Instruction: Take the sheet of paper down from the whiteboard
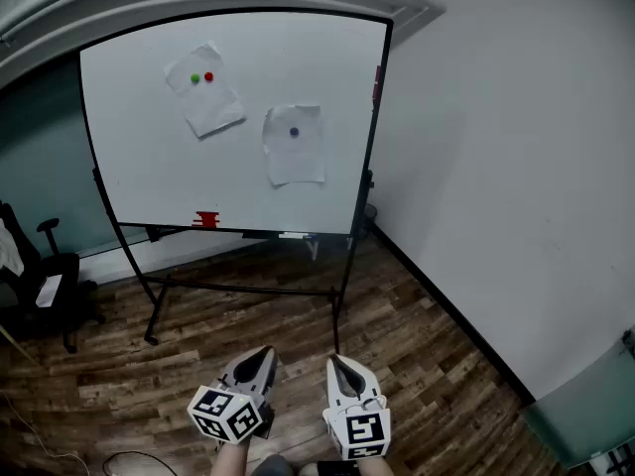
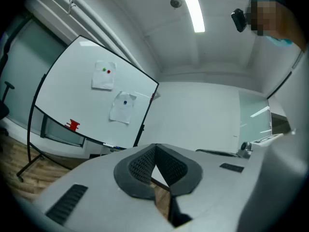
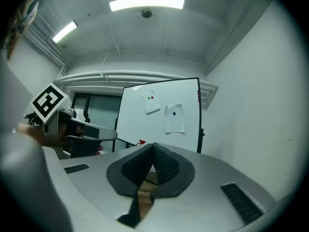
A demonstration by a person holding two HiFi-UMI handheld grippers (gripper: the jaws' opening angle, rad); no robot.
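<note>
A whiteboard [image 1: 139,157] on a black rolling stand faces me across the wooden floor. Two sheets of paper hang on it. The tilted upper left sheet [image 1: 204,91] is pinned by a green and a red magnet. The lower right sheet [image 1: 295,146] [image 2: 122,107] [image 3: 174,118] is held by one blue magnet [image 1: 294,133]. My left gripper [image 1: 262,355] [image 2: 153,154] and right gripper [image 1: 338,363] [image 3: 152,152] sit side by side low in the head view, well short of the board. Both are shut with nothing between the jaws.
A red object [image 1: 207,219] rests on the board's tray, beside a marker [image 1: 294,235]. A white wall [image 1: 516,167] runs along the right, close to the board's right edge. A black office chair [image 1: 40,286] stands at the left. Cables [image 1: 60,454] lie on the floor at lower left.
</note>
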